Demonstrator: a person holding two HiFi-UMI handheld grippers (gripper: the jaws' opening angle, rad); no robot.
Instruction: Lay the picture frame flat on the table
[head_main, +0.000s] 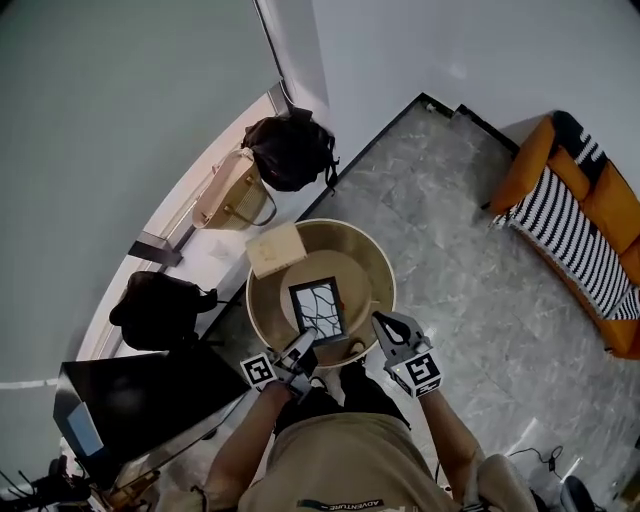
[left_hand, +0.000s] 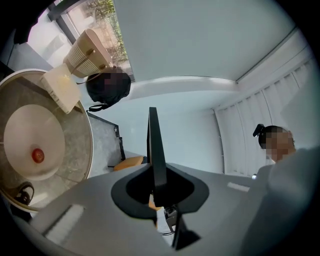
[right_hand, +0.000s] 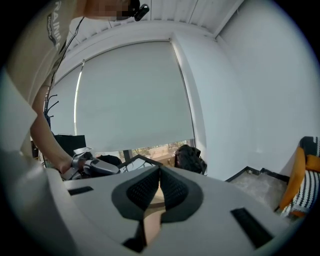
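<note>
The picture frame (head_main: 318, 308), black-edged with a branching dark pattern, is over the middle of the round wooden table (head_main: 262, 300). My left gripper (head_main: 302, 351) is shut on its near lower edge. In the left gripper view the frame (left_hand: 153, 145) shows edge-on, rising straight up from between the pads of the left gripper (left_hand: 157, 186). I cannot tell whether its far edge touches the table. My right gripper (head_main: 381, 323) hovers at the table's near right rim, apart from the frame. In its own view the right gripper (right_hand: 159, 176) has its ribbed pads closed together with nothing between them.
A beige flat box (head_main: 275, 248) lies across the table's far rim. A small red thing (left_hand: 37, 155) sits in the table's pale middle. A beige handbag (head_main: 232, 190) and black bags (head_main: 292, 148) rest on the window ledge. An orange sofa (head_main: 585, 220) stands far right.
</note>
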